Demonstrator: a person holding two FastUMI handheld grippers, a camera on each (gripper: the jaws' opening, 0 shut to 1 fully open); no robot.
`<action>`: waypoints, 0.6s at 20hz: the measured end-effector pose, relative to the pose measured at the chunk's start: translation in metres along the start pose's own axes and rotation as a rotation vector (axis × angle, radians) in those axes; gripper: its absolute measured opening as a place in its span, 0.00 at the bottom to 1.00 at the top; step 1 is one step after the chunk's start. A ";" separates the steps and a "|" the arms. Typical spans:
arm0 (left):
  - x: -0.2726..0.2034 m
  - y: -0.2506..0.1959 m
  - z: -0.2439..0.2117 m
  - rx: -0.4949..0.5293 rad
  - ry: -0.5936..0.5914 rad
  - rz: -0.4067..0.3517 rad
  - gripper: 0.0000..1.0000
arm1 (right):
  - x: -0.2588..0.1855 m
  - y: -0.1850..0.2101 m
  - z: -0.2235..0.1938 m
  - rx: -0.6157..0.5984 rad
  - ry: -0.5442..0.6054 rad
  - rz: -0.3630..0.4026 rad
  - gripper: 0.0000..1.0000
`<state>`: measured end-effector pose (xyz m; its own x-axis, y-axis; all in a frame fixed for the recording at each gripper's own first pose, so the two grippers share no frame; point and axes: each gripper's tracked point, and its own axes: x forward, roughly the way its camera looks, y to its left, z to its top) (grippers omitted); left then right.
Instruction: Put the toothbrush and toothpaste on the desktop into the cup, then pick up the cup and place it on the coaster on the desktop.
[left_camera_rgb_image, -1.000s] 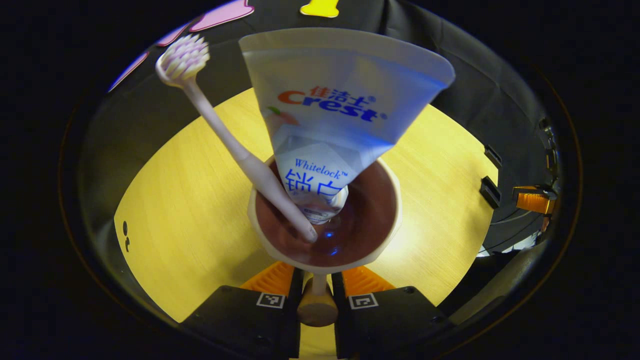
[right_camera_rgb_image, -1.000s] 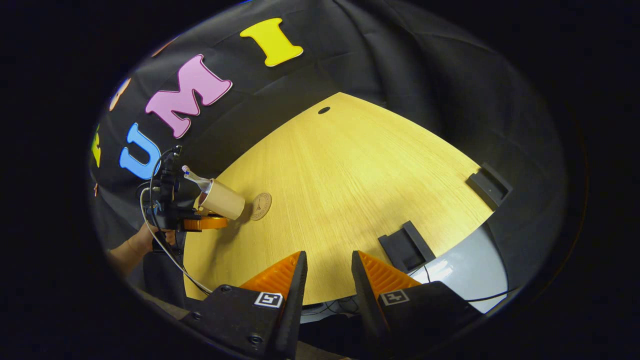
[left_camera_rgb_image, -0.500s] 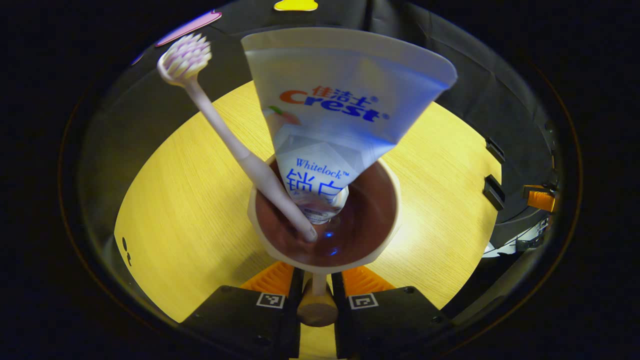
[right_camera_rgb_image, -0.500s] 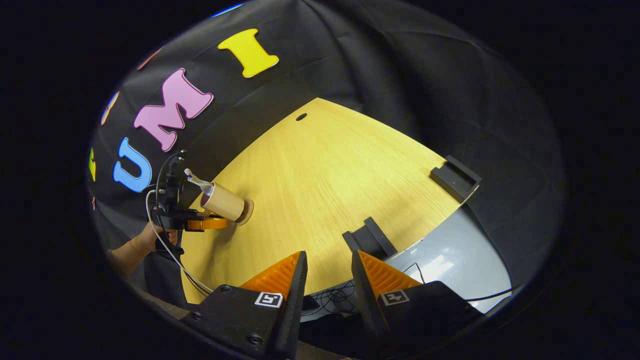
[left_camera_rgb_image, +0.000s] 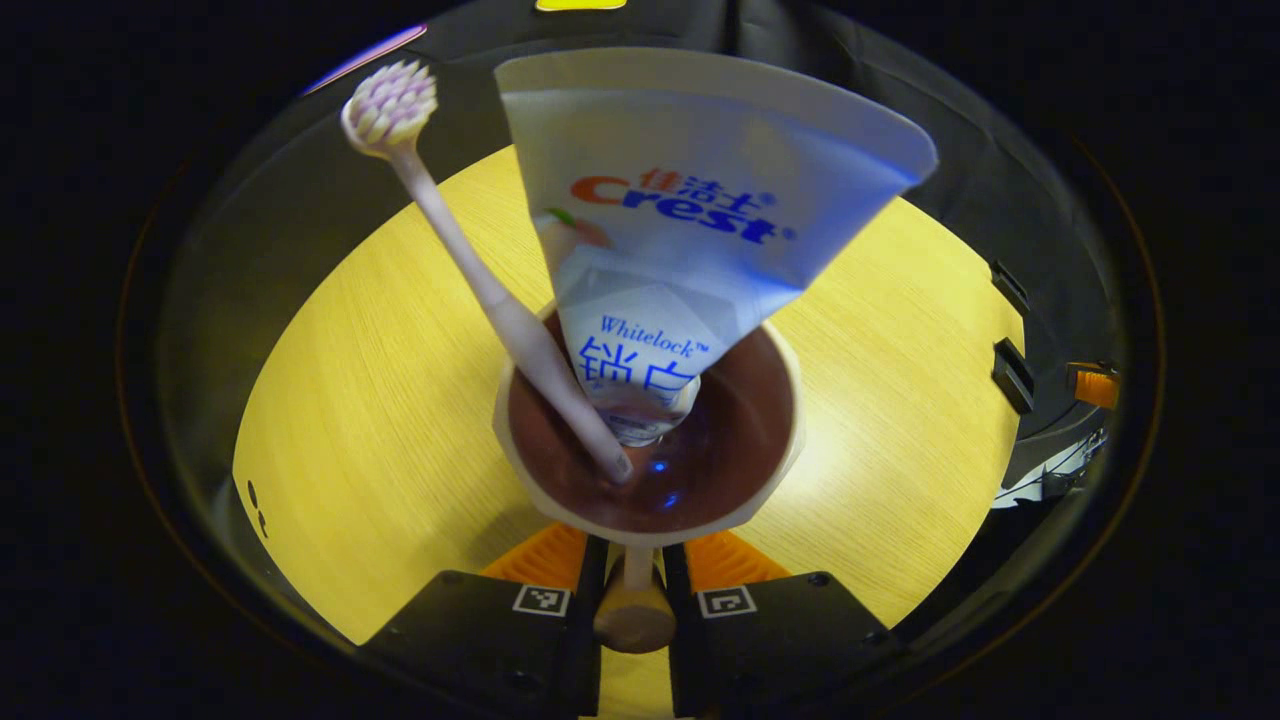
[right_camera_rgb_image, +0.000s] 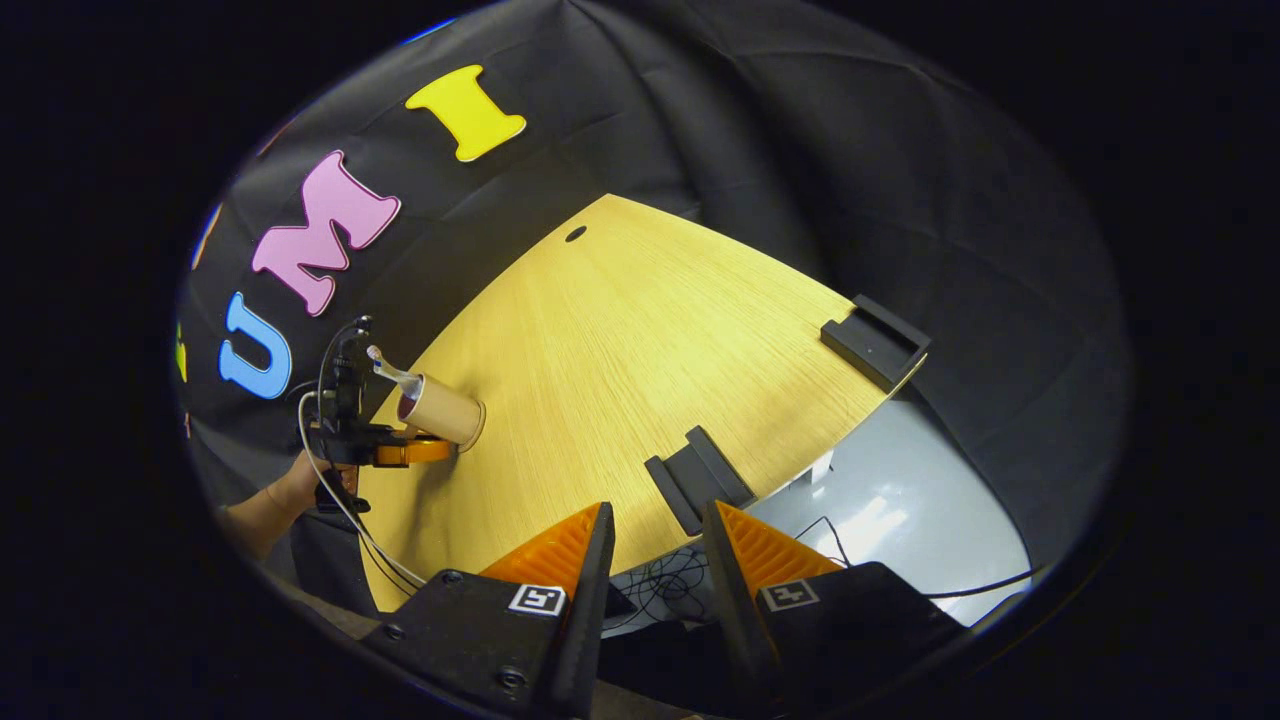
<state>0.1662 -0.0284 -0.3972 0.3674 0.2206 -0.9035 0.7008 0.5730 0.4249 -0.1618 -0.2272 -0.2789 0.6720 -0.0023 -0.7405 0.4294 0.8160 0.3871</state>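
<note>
In the left gripper view, the left hand-held gripper (left_camera_rgb_image: 637, 560) is clamped on the handle of the cup (left_camera_rgb_image: 650, 440), which sits just ahead of its fingers. The toothbrush (left_camera_rgb_image: 470, 270) and toothpaste (left_camera_rgb_image: 690, 230) stand inside the cup, leaning outward. In the right gripper view, the cup (right_camera_rgb_image: 442, 410) is near the bench's (right_camera_rgb_image: 650, 350) left edge, and the right hand-held gripper (right_camera_rgb_image: 655, 555) hangs past the near edge, well apart, its fingers parted on nothing.

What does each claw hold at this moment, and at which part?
The left claw holds the cup by its handle, with toothbrush and toothpaste inside. The right claw is open and holds nothing.
</note>
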 end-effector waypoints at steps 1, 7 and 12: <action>0.000 0.001 -0.002 -0.009 0.008 0.000 0.32 | 0.001 0.000 0.001 0.001 0.000 0.002 0.55; 0.000 -0.005 -0.005 -0.070 0.032 -0.017 0.33 | 0.004 0.004 0.003 -0.006 0.003 0.018 0.55; -0.002 -0.005 -0.002 0.004 0.002 0.012 0.40 | 0.007 0.004 0.001 0.004 0.009 0.018 0.55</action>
<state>0.1609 -0.0305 -0.3977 0.3746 0.2288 -0.8985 0.6989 0.5671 0.4358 -0.1549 -0.2243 -0.2823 0.6738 0.0174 -0.7387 0.4203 0.8133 0.4024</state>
